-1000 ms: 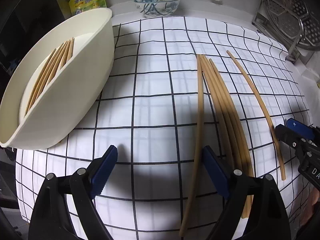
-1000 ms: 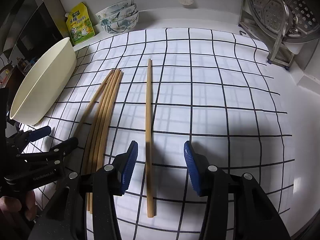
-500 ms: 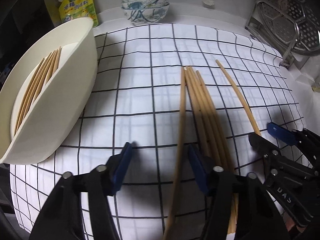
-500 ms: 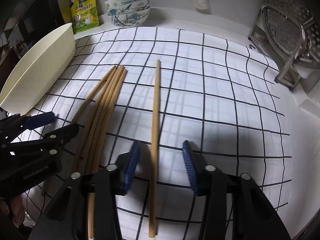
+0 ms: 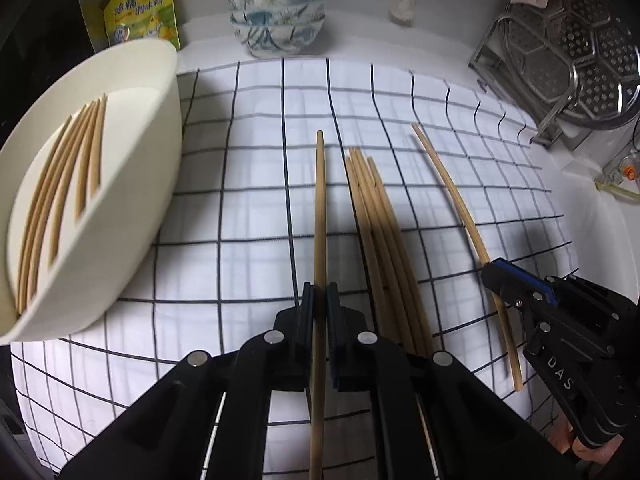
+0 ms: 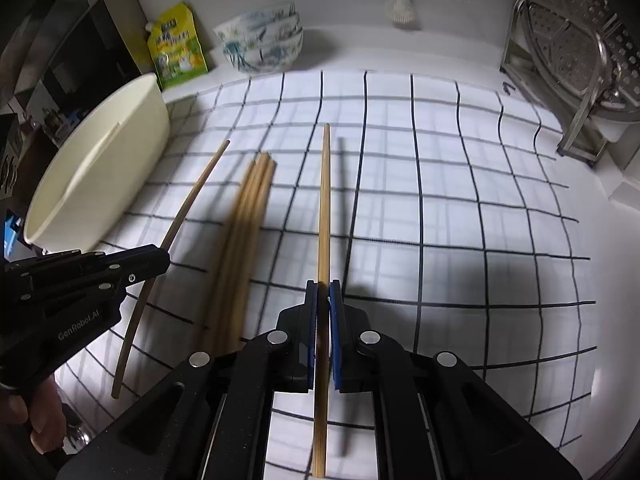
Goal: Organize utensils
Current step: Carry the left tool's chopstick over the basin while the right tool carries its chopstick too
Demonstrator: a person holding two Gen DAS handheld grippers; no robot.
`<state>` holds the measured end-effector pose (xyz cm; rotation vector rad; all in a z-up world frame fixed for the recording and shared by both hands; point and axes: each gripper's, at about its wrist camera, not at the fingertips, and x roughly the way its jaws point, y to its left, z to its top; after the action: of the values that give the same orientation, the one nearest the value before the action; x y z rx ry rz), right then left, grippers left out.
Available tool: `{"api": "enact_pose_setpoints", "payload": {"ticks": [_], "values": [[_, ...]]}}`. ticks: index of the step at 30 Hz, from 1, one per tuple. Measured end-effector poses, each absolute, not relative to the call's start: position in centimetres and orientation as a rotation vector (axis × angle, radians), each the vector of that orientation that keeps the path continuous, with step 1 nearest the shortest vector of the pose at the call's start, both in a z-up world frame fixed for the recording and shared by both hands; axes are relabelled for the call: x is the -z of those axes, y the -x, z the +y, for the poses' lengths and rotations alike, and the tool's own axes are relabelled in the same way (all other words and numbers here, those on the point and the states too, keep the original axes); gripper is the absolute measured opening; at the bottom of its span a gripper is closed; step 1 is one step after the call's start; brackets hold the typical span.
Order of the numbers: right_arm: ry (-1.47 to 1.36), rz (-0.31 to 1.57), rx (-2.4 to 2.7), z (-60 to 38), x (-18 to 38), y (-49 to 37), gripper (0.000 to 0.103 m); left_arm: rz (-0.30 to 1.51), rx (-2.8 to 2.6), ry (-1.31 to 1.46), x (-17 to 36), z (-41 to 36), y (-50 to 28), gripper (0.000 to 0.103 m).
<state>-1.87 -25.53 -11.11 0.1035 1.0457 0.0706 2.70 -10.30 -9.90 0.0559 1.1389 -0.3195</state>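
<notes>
My left gripper [image 5: 319, 294] is shut on one wooden chopstick [image 5: 320, 200], whose far end hangs a little above the checked cloth [image 5: 256, 208]. Right of it, a bundle of several chopsticks [image 5: 384, 248] lies on the cloth. My right gripper [image 6: 323, 292] is shut on another single chopstick [image 6: 325, 200], which throws a shadow beside it. In the left wrist view that gripper [image 5: 490, 274] sits on the curved-looking chopstick [image 5: 452, 188] at the right. The right wrist view shows the left gripper [image 6: 164, 254] with its chopstick [image 6: 192, 200]. A white bowl [image 5: 152, 184] at the left holds several chopsticks [image 5: 60, 184].
At the back stand stacked patterned bowls [image 5: 276, 20] and a yellow pouch [image 5: 140, 4]. A metal rack with a perforated steamer [image 5: 568, 48] fills the back right corner. The white counter edge runs along the right of the cloth.
Both grippers have gone from open to shut, each on a chopstick. The left one has drawn its chopstick up and away from the bundle.
</notes>
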Motion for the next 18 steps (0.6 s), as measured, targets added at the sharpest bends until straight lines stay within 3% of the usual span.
{"api": "enact_pose_setpoints", "payload": {"ticks": [9,18], "values": [[-0.15,0.928,-0.12,-22.7,4.9,0.7,0.006,1.016,0.328,-0.029,3.5,-7.0,-3.5,0.007],[-0.125,0.852,-0.247,-14.2,1.0,-4.3,0.006,0.91,0.223,0.008,-0.9,1.6,-6.4,0.007]]}}
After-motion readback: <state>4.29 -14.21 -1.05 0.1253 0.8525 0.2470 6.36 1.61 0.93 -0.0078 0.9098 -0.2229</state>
